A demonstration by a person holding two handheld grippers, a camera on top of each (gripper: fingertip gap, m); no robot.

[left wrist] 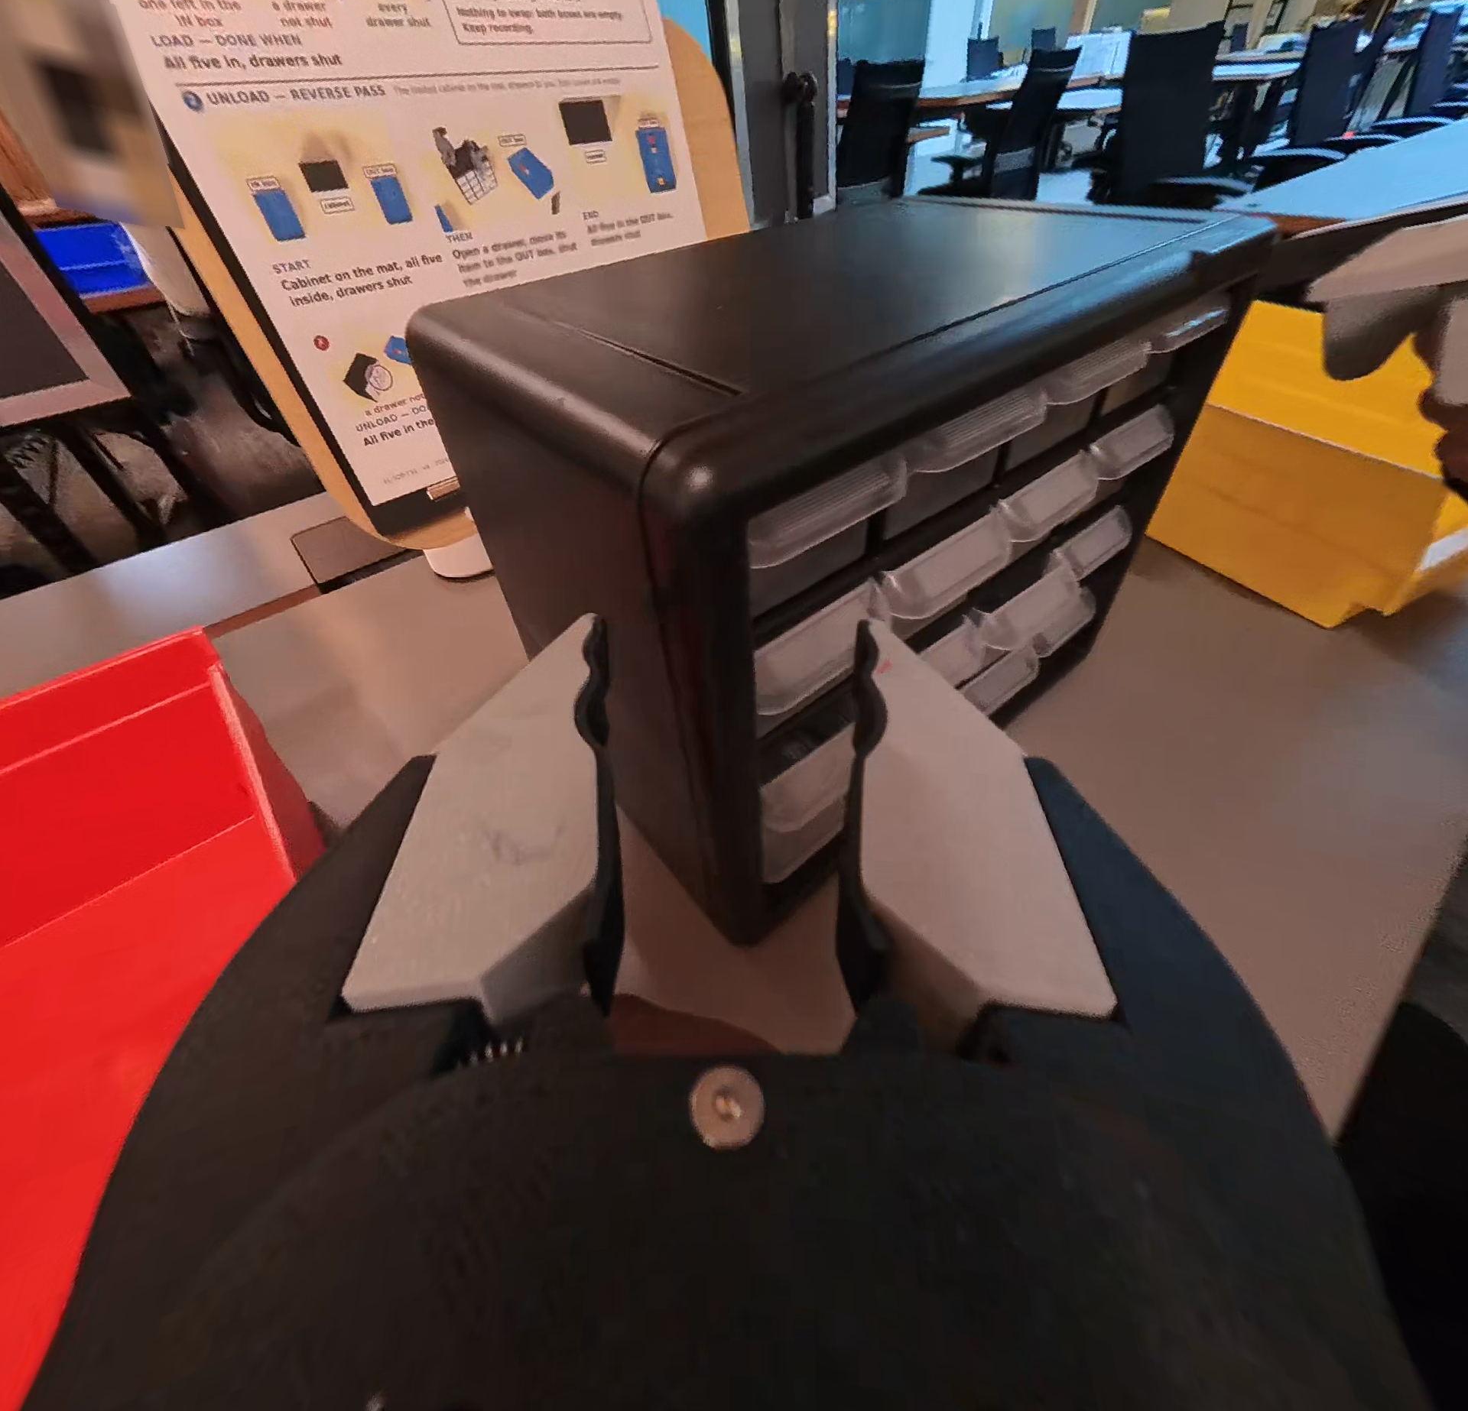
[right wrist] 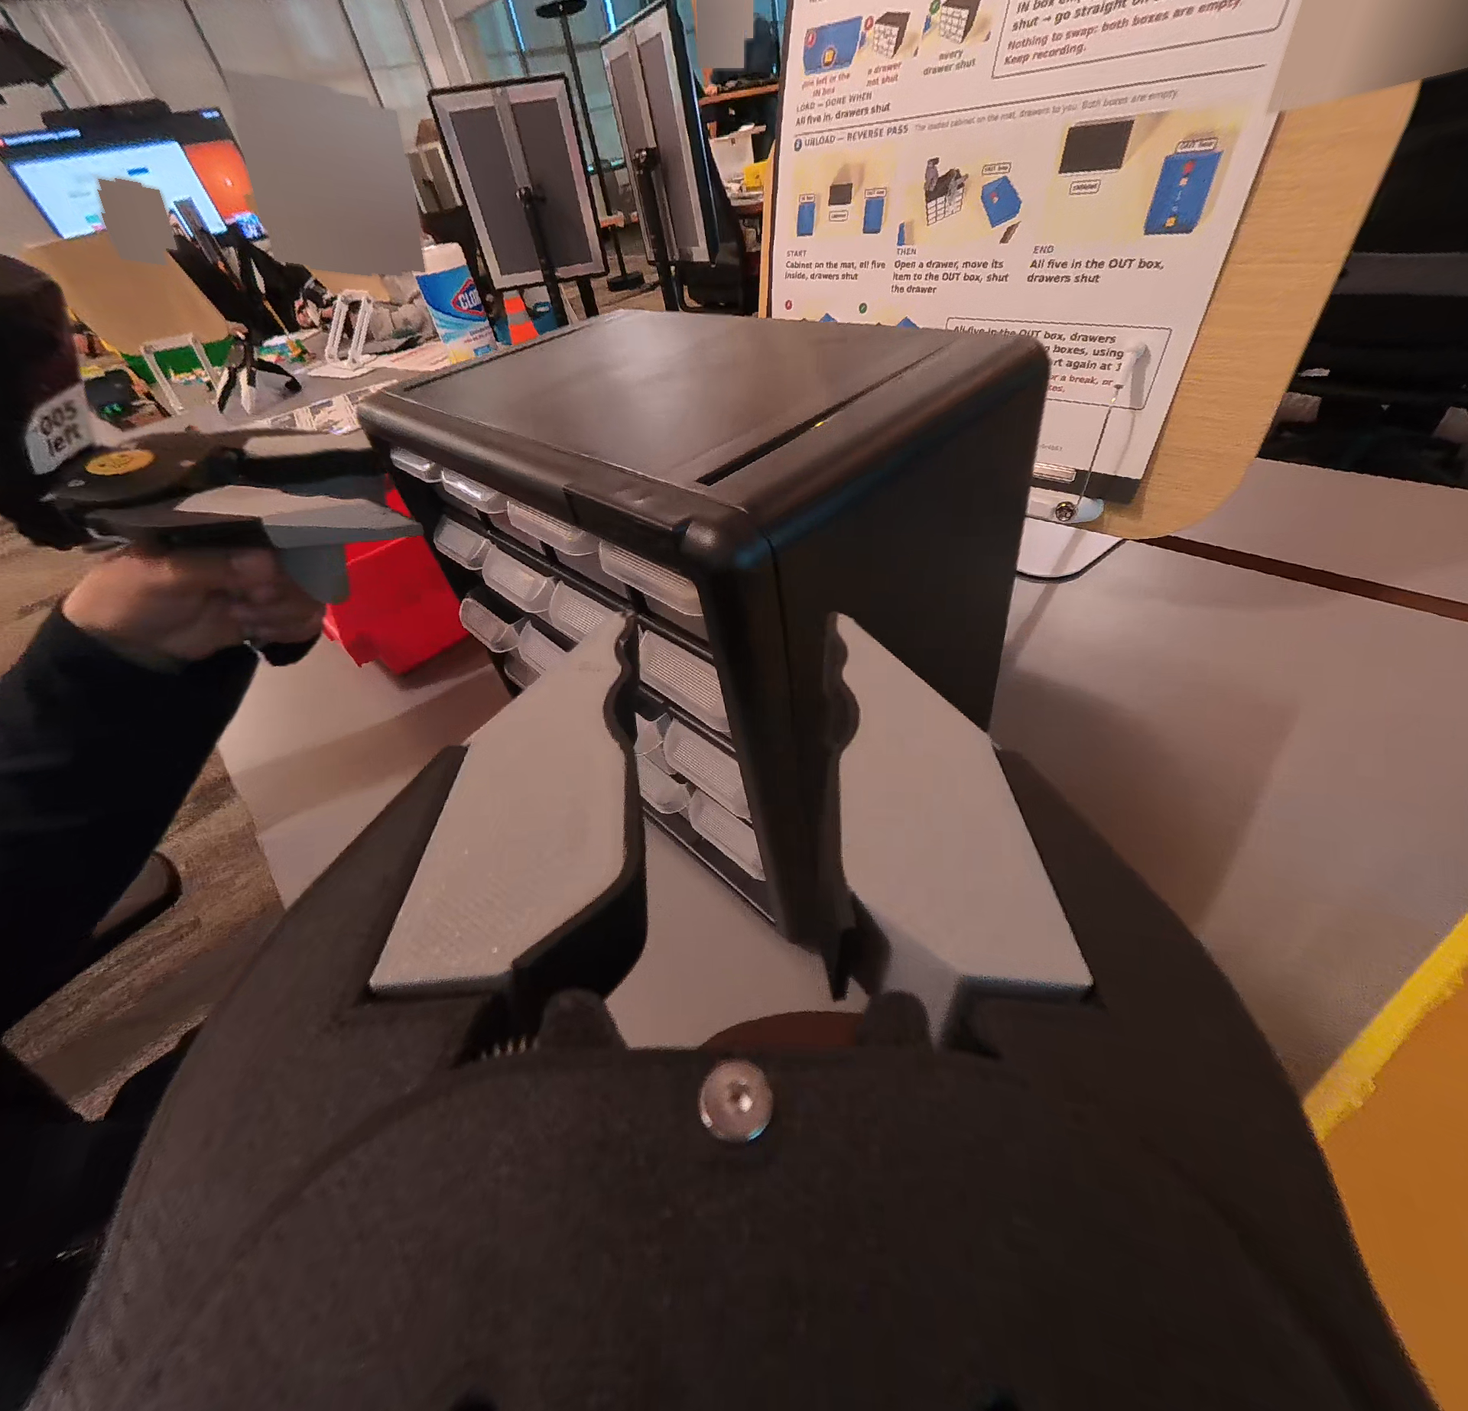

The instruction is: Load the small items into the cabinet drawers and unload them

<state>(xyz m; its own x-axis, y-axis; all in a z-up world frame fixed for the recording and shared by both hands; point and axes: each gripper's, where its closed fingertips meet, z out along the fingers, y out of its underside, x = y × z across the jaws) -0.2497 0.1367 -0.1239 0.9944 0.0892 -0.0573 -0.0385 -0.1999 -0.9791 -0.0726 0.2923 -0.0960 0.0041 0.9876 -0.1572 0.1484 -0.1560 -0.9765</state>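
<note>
A black cabinet [left wrist: 794, 317] with rows of clear drawers [left wrist: 818, 511], all pushed in, stands on the grey table [left wrist: 1191, 777]. My left gripper [left wrist: 731, 634] is open and holds nothing. Its fingers stand either side of the cabinet's front left corner without pressing on it. My right gripper [right wrist: 735, 626] is open and holds nothing. Its fingers stand either side of the cabinet's [right wrist: 675, 388] front right corner. In the right wrist view the left gripper [right wrist: 318, 515] hovers level with the top drawer rows. The right gripper [left wrist: 1382, 293] shows at the cabinet's top right in the left wrist view.
A red bin [left wrist: 119, 817] stands left of the cabinet and a yellow bin [left wrist: 1287, 483] to its right. An instruction board [left wrist: 445, 182] stands upright behind the cabinet. A person's hand and dark sleeve [right wrist: 119, 658] hold the left gripper. Office chairs and desks lie beyond.
</note>
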